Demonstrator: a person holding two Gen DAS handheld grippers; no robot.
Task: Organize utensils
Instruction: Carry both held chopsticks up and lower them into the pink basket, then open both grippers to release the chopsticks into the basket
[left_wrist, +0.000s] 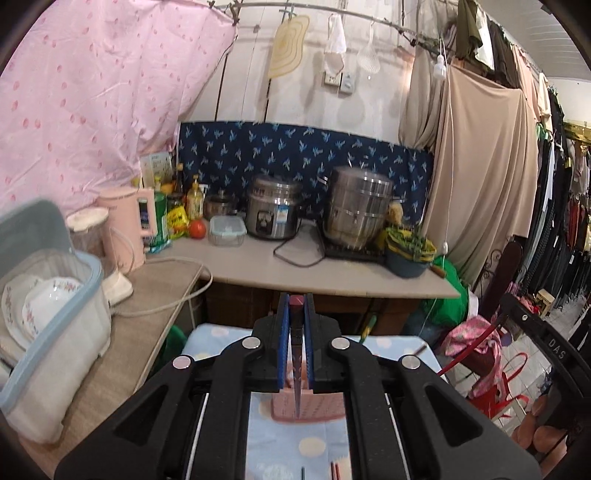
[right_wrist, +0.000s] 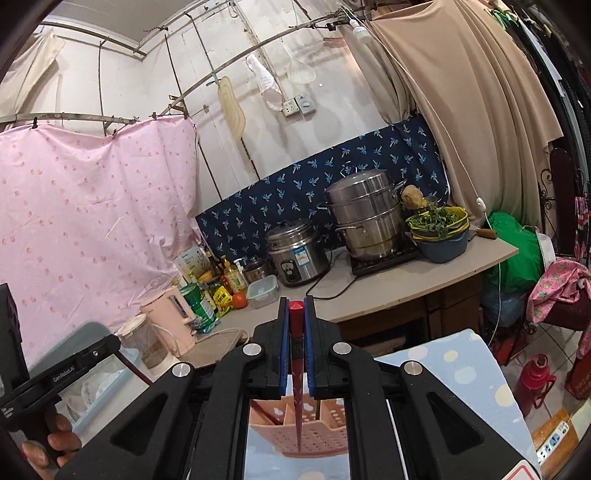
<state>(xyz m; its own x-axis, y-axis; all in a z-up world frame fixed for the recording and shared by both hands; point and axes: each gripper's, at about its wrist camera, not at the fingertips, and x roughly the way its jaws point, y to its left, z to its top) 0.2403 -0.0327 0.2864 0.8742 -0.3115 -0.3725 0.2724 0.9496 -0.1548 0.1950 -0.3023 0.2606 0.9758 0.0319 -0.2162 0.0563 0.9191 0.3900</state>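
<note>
My left gripper (left_wrist: 296, 300) is shut on a dark red chopstick (left_wrist: 296, 354), whose blunt end sticks out past the blue pads (left_wrist: 283, 332) and whose tip hangs over a pink perforated utensil basket (left_wrist: 321, 408). My right gripper (right_wrist: 296, 302) is shut on a brighter red chopstick (right_wrist: 296, 332), with its tip above the same pink basket (right_wrist: 321, 432). Both are held high over the blue spotted tablecloth (left_wrist: 299, 443). In the right wrist view a hand (right_wrist: 55, 441) holds the left gripper's black body (right_wrist: 62, 373). The right gripper's body (left_wrist: 543, 332) shows at the right edge of the left wrist view.
A counter (left_wrist: 332, 273) behind holds a rice cooker (left_wrist: 273, 212), steel steamer pot (left_wrist: 356, 210), bowls of greens (left_wrist: 408, 247), pink kettle (left_wrist: 129, 225) and bottles. A covered dish rack with plates (left_wrist: 48, 314) stands left. More chopsticks (left_wrist: 334, 469) lie on the tablecloth. Clothes hang right.
</note>
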